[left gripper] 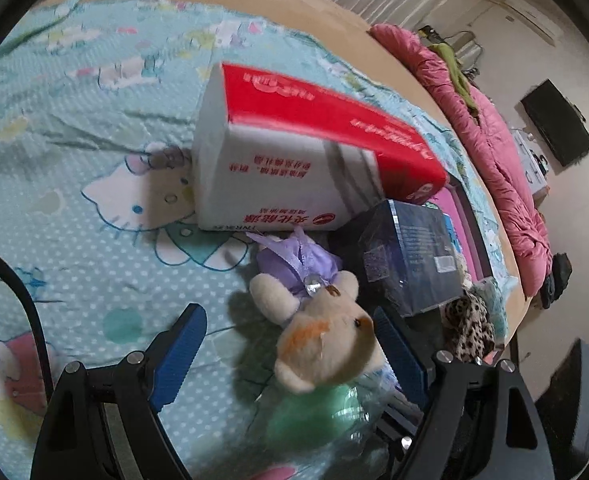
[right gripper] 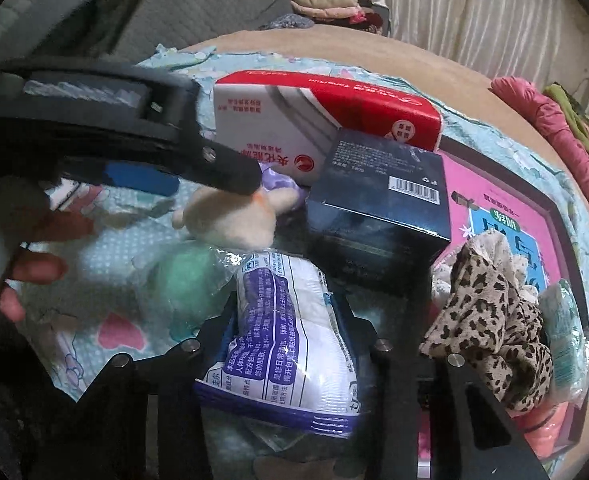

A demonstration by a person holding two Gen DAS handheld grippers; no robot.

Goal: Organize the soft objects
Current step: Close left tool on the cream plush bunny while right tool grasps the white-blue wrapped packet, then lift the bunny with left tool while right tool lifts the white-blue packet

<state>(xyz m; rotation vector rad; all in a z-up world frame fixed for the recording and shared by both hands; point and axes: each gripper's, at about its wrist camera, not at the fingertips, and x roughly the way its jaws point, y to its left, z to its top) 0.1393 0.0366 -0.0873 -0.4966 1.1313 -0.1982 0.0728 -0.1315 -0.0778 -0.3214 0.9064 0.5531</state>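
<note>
A blue sheet (left gripper: 94, 92) with cat pictures covers the bed. On the left of the right wrist view, a hand (right gripper: 30, 256) holds the left gripper (left gripper: 294, 348). Its jaws are wide apart. The blue pads (left gripper: 182, 356) stand on both sides of a small toy bear (left gripper: 318, 344), but it is hard to tell if the far pad touches it. The bear is cream with a purple dress and lies on the sheet. Its head points toward the camera.

Behind the bear lies a red and white box (left gripper: 294, 160). Just right of the bear sits a dark blue box (left gripper: 410, 256). A green soft thing (left gripper: 314, 412) in clear wrap lies just below the bear's head.

In the middle of the right wrist view, the right gripper (right gripper: 290, 344) has its jaws squeezed on a white pack (right gripper: 282, 336) with purple print. The pack lies in front of the dark blue box.

Further right, a spotted cloth (right gripper: 490, 316) is bunched up on a pink tray (right gripper: 506, 184). A pale green pack (right gripper: 562, 320) is just beside the cloth. At the far right, a pink quilt (left gripper: 506, 160) lies along the bed's edge.
</note>
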